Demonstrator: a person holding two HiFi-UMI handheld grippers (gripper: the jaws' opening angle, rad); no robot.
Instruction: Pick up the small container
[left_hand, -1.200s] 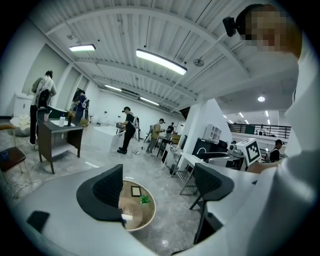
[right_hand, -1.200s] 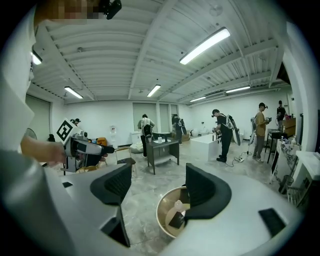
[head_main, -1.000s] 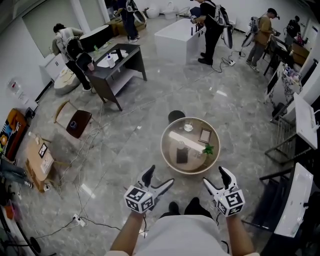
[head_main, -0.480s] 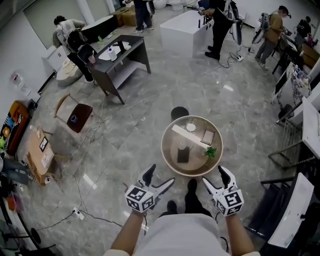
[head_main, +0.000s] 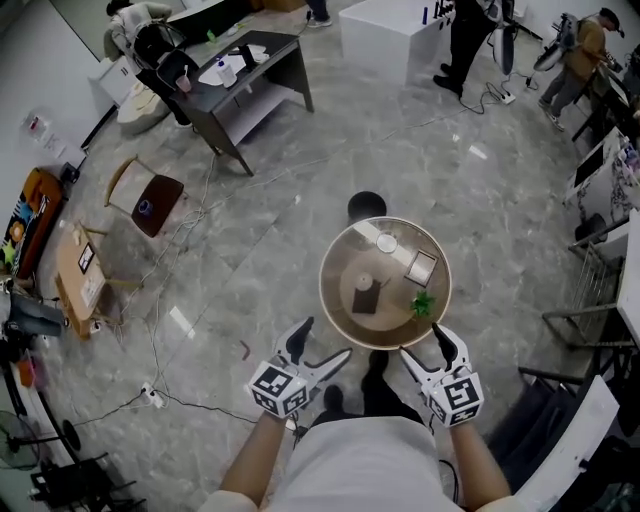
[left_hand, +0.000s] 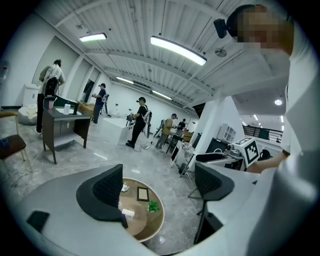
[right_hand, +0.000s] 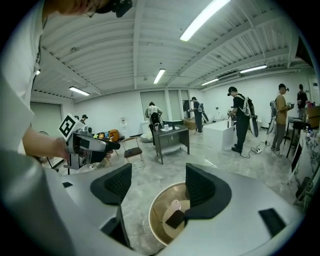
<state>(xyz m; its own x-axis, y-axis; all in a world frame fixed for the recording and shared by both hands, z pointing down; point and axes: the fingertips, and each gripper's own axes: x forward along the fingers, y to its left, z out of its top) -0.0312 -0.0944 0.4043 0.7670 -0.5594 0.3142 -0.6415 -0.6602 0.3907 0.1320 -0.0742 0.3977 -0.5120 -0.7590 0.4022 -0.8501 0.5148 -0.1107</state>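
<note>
Grey marble floor (head_main: 250, 250) fills the head view, with a low round table (head_main: 335, 300) at its centre, straight ahead of the person's feet. Both bare forearms reach forward from the 6 o'clock edge of that view, the left forearm (head_main: 248, 465) angled toward 1 o'clock and the right forearm (head_main: 478, 462) toward 11 o'clock, so the two tools point inward at the table.

The left gripper (head_main: 324, 340) hangs over the floor off the table's 7 o'clock side, near the rim but apart from it. Its jaws stand wide apart with nothing held between them; its own view (left_hand: 160, 187) shows only the table and floor through the gap. The right gripper (head_main: 422, 342) sits at the table's 5 o'clock rim, likewise spread wide and empty (right_hand: 157, 187).

The small container (head_main: 364, 282), a pale cylinder, stands upright near the table's middle, untouched and well apart from both tools. A dark block (head_main: 366, 300) lies just at its 6 o'clock side. A picture frame (head_main: 421, 267) lies toward 2 o'clock, a green sprig (head_main: 422, 303) toward 4 o'clock, and a white dish (head_main: 387, 242) at 12 o'clock.
</note>
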